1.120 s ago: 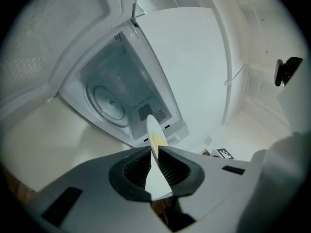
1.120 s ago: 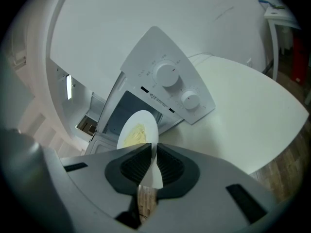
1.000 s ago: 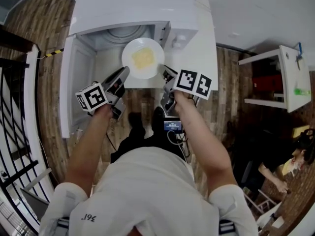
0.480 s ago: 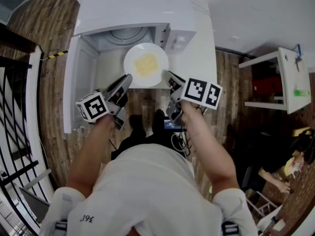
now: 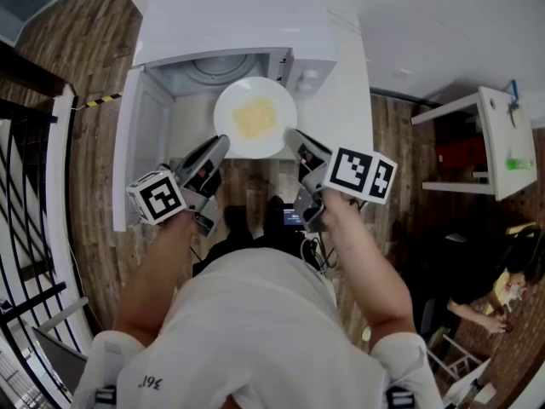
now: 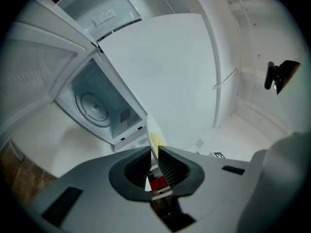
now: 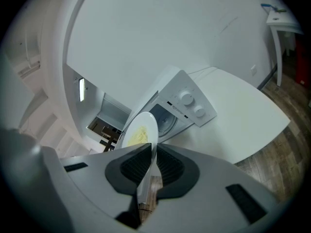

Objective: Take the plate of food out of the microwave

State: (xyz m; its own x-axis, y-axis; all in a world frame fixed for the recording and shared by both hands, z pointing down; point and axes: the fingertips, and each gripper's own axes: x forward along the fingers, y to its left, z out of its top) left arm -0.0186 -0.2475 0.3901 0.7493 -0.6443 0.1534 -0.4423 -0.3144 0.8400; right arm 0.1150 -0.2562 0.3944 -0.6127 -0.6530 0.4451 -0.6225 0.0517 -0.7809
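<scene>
Plate [image 5: 255,116] w/ food hung just outside the microwave [image 5: 238,20]; left tongs [image 5: 221,141] & right tongs [image 5: 289,135] each pinched opposite rim edges.

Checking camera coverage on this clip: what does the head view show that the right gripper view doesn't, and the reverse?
Only the head view: the left gripper at the left rim of the plate, and the open door of the microwave. Only the right gripper view: a close look at the right gripper, its jaws closed on the plate's rim, seen edge-on. Both: the white plate, its yellow food and the microwave.
</scene>
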